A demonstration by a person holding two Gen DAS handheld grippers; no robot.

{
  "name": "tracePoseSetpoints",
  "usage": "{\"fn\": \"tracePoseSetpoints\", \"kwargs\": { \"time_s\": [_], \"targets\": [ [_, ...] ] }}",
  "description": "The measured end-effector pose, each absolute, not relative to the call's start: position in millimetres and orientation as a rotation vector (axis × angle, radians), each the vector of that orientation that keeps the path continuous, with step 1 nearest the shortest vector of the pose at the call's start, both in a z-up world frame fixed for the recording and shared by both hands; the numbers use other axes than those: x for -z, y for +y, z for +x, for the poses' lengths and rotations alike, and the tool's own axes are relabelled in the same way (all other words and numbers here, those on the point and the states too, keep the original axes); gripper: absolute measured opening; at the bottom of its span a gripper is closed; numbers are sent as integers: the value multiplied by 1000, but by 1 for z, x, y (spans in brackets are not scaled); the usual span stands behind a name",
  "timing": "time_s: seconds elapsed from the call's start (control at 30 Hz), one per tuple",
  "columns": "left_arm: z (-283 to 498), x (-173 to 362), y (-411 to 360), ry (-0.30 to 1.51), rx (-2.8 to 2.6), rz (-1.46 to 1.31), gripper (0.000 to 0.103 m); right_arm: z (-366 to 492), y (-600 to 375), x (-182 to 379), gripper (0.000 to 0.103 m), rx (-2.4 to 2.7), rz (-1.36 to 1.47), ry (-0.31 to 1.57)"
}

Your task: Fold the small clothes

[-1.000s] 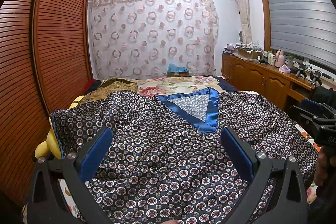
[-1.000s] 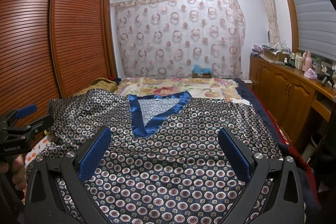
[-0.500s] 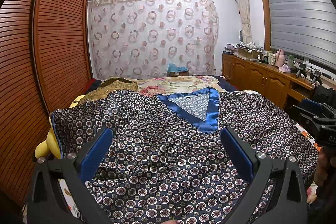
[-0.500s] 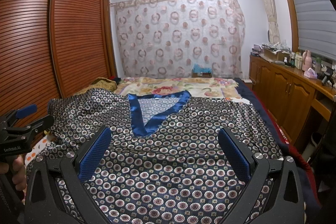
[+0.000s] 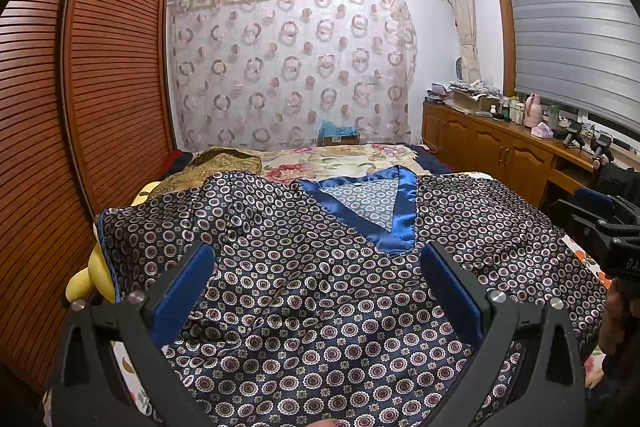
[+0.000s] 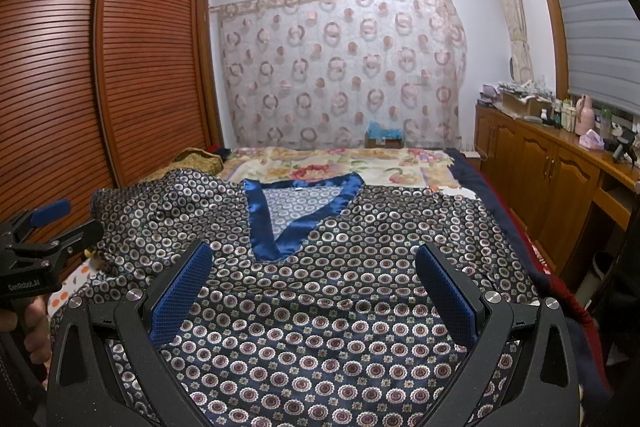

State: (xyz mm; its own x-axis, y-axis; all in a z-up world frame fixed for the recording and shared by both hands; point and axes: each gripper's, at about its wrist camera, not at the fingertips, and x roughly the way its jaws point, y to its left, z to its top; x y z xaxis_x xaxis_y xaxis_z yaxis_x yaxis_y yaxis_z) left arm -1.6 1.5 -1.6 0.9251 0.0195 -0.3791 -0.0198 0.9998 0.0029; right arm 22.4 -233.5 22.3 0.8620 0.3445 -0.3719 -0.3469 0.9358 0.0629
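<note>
From the far left I logged the slatted wooden wardrobe doors (image 5: 100, 75) running along the bed's edge, with something yellow (image 5: 90, 277) tucked beside the garment's left sleeve. My left gripper (image 5: 318, 281) hung low over the near hem, its blue-padded fingers (image 5: 184, 293) spread wide apart and closed on nothing. The patterned satin top (image 5: 320, 267), navy with small ring-and-flower medallions, lay spread face up across the bed (image 5: 340, 157), its blue-trimmed V-neck (image 5: 384, 211) pointing toward me; the left sleeve area was rumpled, the right side flatter. Moving right, my right gripper (image 6: 312, 277) likewise sat above the near hem, its fingers (image 6: 446, 291) held wide with only cloth showing between them; I could not tell whether the tips touched the fabric. Behind the garment was a floral bedspread and a circle-print curtain (image 6: 344, 67) on the back wall. At the far right stood a wooden cabinet (image 6: 540, 171) with bottles and clutter on its top, under a shuttered window.
</note>
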Motion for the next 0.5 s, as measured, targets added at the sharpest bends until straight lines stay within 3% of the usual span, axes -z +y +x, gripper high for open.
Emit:
{"fn": "tracePoseSetpoints", "kwargs": {
  "time_s": [0.5],
  "targets": [
    [-1, 1, 1, 389, -21, -4, 103, 22, -233, -22, 103, -362, -5, 389]
  ]
}}
